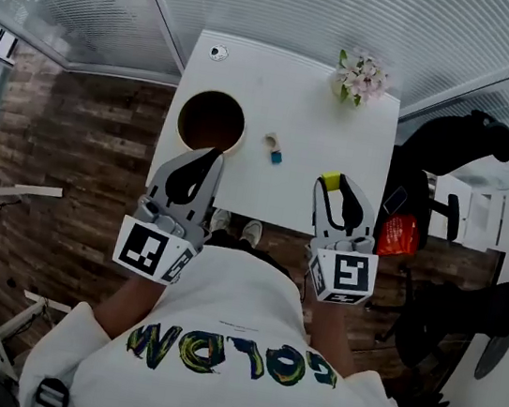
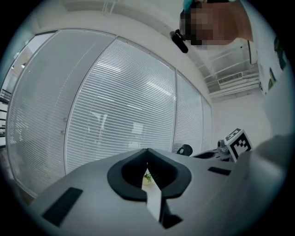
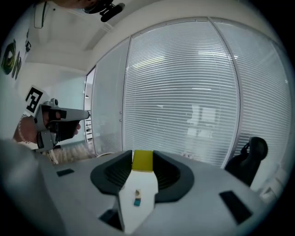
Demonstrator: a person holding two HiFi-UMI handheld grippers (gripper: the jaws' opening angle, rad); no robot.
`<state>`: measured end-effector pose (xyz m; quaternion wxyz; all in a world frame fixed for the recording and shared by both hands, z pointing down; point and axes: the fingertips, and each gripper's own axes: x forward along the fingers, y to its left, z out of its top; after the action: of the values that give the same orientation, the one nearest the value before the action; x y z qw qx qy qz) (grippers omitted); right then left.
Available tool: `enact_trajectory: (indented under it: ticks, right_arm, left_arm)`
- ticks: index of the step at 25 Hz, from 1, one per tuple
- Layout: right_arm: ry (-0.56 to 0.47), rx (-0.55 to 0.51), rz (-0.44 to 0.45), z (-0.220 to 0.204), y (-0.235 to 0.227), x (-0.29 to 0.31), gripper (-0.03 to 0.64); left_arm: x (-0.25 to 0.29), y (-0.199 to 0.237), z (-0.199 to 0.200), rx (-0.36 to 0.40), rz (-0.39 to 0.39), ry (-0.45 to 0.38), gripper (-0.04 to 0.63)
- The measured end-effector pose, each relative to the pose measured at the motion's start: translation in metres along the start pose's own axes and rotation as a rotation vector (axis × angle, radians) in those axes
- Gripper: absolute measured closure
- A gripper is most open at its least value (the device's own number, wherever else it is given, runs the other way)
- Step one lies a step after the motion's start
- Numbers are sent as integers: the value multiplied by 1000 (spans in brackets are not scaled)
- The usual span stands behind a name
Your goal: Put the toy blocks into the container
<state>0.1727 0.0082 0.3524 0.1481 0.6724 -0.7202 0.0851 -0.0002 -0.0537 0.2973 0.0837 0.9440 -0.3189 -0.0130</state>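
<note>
One yellow block (image 3: 142,161) half-hidden in right tool (image 1: 332,185), left tool (image 1: 212,155) overlapping container (image 1: 182,117)

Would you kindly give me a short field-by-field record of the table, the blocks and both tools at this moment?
table: white
container: brown, round, on the table's left side; no block seen inside
left tool: jaws together, empty
right tool: shut on yellow block
loose blocks: beige block and blue block, close together mid-table, right of the container
flowers: far right corner
</note>
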Motion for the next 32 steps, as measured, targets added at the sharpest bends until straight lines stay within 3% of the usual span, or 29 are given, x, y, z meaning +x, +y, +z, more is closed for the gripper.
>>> enact_trajectory:
  ticks: [5,13,19,32]
  right_arm:
    - [-7,-9,37,7,12,6,468]
    - [-50,-49,198,32,67,31,468]
    - [-58,-61,253,37,87,44,468]
    - [2,-158,450,-11,161,149,468]
  left_arm:
    - [-7,7,2,8,24,-2,581]
    - [-44,39,4,7,142,-6,581]
    - [-54,53,6,8,183,-17,581]
    - [-58,63,10,7,189,-32,581]
